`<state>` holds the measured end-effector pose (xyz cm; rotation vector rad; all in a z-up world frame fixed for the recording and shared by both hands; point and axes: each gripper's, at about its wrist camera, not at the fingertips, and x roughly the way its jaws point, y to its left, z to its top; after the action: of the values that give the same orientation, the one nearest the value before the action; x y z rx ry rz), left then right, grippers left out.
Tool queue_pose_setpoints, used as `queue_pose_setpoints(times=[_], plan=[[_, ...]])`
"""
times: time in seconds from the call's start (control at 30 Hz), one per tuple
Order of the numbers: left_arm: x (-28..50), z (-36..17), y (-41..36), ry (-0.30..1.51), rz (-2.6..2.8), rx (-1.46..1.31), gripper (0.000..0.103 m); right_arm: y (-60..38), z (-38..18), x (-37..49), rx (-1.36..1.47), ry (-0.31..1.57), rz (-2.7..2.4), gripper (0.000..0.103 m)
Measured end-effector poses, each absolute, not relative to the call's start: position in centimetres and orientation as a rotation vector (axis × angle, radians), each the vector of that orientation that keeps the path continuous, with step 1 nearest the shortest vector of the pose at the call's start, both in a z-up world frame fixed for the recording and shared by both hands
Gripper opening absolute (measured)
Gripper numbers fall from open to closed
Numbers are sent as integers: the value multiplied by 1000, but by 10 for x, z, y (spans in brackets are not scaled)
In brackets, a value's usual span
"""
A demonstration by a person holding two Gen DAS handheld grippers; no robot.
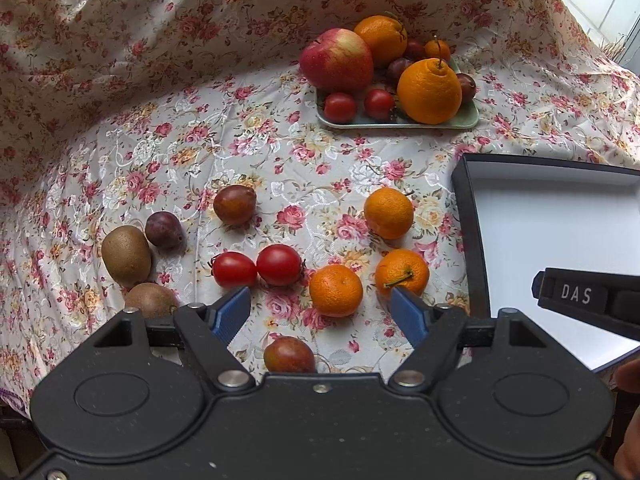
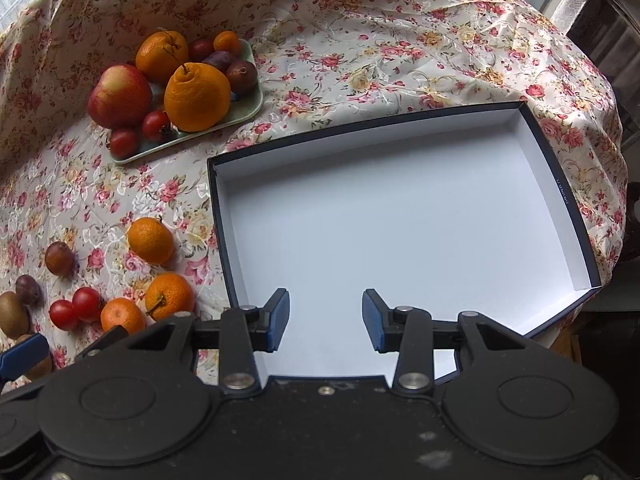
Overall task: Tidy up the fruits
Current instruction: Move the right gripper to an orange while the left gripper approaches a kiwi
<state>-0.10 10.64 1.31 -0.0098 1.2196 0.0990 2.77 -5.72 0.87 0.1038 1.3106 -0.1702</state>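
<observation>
Loose fruit lies on the floral cloth: three mandarins (image 1: pixel 336 290), (image 1: pixel 401 272), (image 1: pixel 388 213), two red tomatoes (image 1: pixel 256 267), two kiwis (image 1: pixel 126 255), and dark passion fruits (image 1: pixel 234 205), (image 1: pixel 164 229), (image 1: pixel 289 355). My left gripper (image 1: pixel 320 304) is open and empty, hovering above the nearest mandarin. An empty white box with a dark rim (image 2: pixel 400 240) sits to the right. My right gripper (image 2: pixel 325 312) is open and empty over the box's near part. The loose fruit also shows in the right wrist view (image 2: pixel 150 240).
A pale green tray (image 1: pixel 400 122) at the back holds an apple (image 1: pixel 337 60), large oranges (image 1: pixel 429 91), tomatoes and plums; it also shows in the right wrist view (image 2: pixel 248 108). The floral cloth (image 1: pixel 160 80) rises behind. The table's edge falls off right of the box.
</observation>
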Motion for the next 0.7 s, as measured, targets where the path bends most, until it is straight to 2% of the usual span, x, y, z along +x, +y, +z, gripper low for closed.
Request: queue_pose_setpoints(times=[0.4,0.6,0.7], plan=[[-2,25,207,1171,273,-141,76,15,11,34,120,1281,-30,43],[-9,28,241,1119,352,-135,77,42,18,31,170,1185,29,43],[-9,28,252,1129,332,-138,77,52,18,33,186,1196,34,43]])
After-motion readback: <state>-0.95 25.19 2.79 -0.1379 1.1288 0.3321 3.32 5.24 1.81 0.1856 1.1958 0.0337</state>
